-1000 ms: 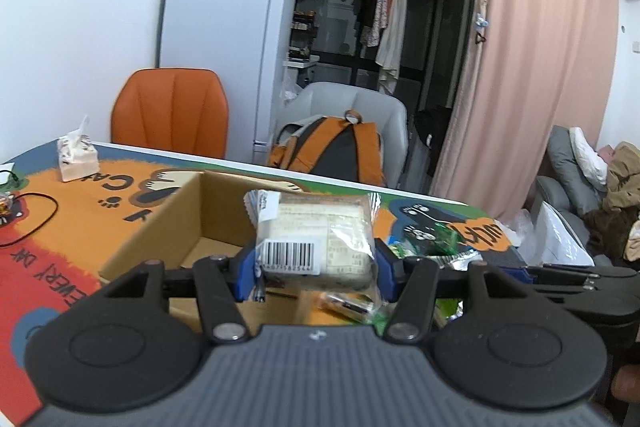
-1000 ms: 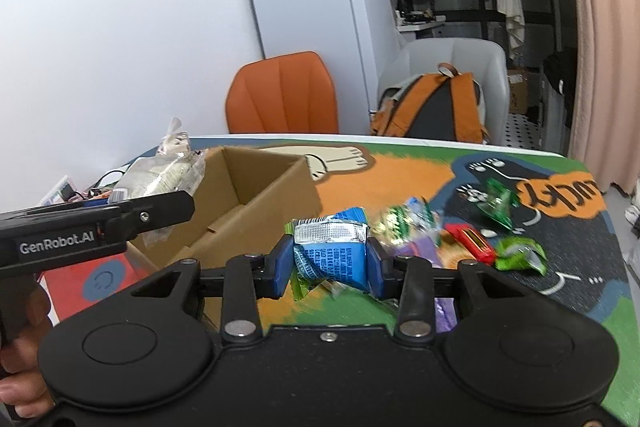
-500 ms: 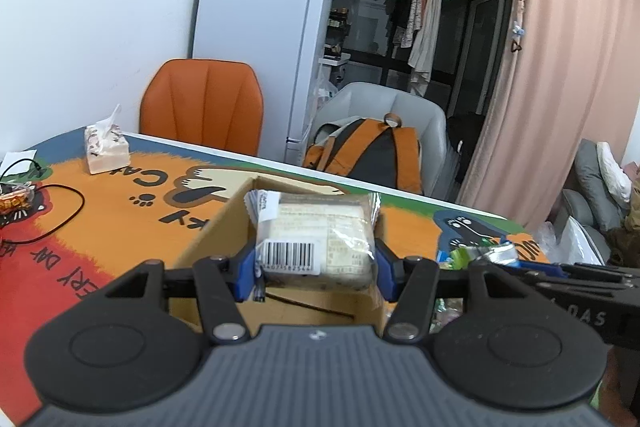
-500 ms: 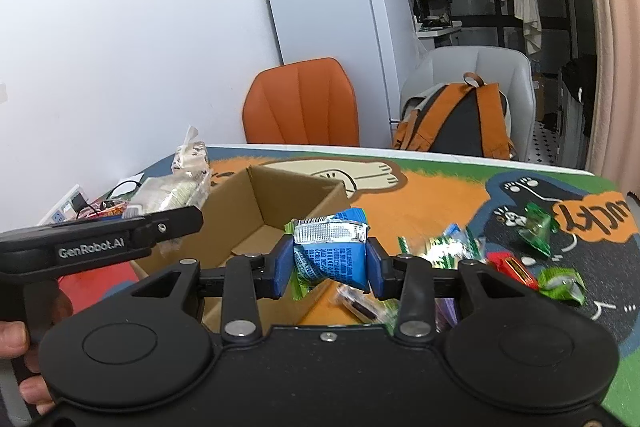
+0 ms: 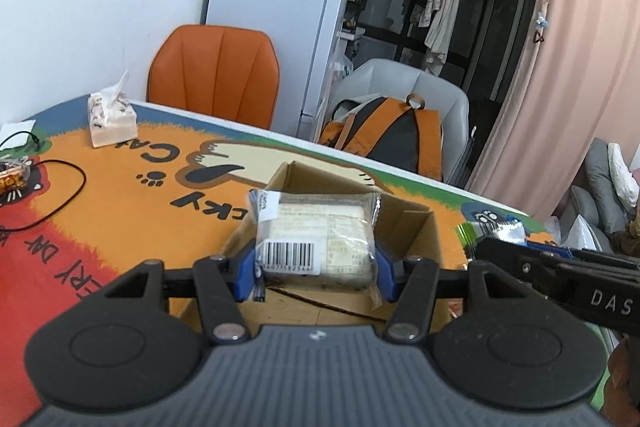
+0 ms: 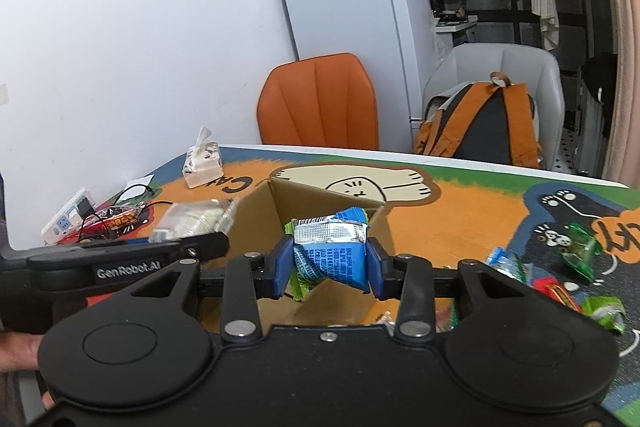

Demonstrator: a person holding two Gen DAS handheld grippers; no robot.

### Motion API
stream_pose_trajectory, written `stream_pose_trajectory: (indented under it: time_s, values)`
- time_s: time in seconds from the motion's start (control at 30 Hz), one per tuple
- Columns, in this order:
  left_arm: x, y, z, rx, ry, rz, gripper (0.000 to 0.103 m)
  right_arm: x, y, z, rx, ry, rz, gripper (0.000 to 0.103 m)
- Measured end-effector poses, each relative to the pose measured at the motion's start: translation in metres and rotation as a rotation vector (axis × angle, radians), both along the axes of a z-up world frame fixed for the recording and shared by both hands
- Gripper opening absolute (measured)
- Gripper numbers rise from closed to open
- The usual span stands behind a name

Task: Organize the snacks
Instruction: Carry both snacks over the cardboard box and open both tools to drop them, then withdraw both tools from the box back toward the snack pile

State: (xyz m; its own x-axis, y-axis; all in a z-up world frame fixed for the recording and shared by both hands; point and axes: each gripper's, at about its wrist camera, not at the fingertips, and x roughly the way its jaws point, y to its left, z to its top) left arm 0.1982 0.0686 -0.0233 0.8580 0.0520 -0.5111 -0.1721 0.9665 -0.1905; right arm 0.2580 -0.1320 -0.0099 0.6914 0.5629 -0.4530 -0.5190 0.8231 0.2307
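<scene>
Only the right view shows loose snacks (image 6: 576, 247); left gripper (image 5: 316, 263) clamps clear packet (image 5: 316, 235), right gripper (image 6: 330, 267) blue packet (image 6: 330, 255).

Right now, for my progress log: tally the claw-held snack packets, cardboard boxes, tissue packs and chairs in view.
Claw-held snack packets: 2, a clear-wrapped pale packet in the left claw and a crumpled blue foil packet in the right claw
Open brown cardboard box: 1
White tissue pack: 1
Chairs: 2, orange chair and grey chair
Total: 6

One cardboard box (image 6: 276, 211), two held snack packets (image 5: 316, 239) (image 6: 330, 255), two chairs (image 6: 320, 103) (image 6: 496, 63), one backpack (image 6: 484, 123), one tissue pack (image 6: 202, 167), one fridge (image 6: 352, 15).
</scene>
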Motion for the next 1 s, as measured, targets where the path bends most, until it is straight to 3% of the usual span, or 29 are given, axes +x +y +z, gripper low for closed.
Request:
stream_pose_trajectory:
  time_s: [0.4, 0.63, 0.9, 1.0]
  values:
    - [0.009, 0.018, -0.019, -0.032, 0.088, 0.015, 0.057, 0.019, 0.039, -0.017, -0.002, 0.064, 0.075, 0.039]
    - [-0.004, 0.021, -0.022, -0.008, 0.1, 0.056, 0.06, 0.025, 0.053, -0.024, 0.01, 0.098, 0.104, 0.043]
    - [-0.023, 0.018, -0.021, 0.014, 0.109, 0.101, 0.064, 0.02, 0.062, -0.021, 0.037, 0.108, 0.142, 0.055]
    - [-0.029, 0.023, -0.019, -0.025, 0.103, 0.117, 0.069, 0.01, 0.061, -0.014, 0.051, 0.086, 0.143, 0.07]
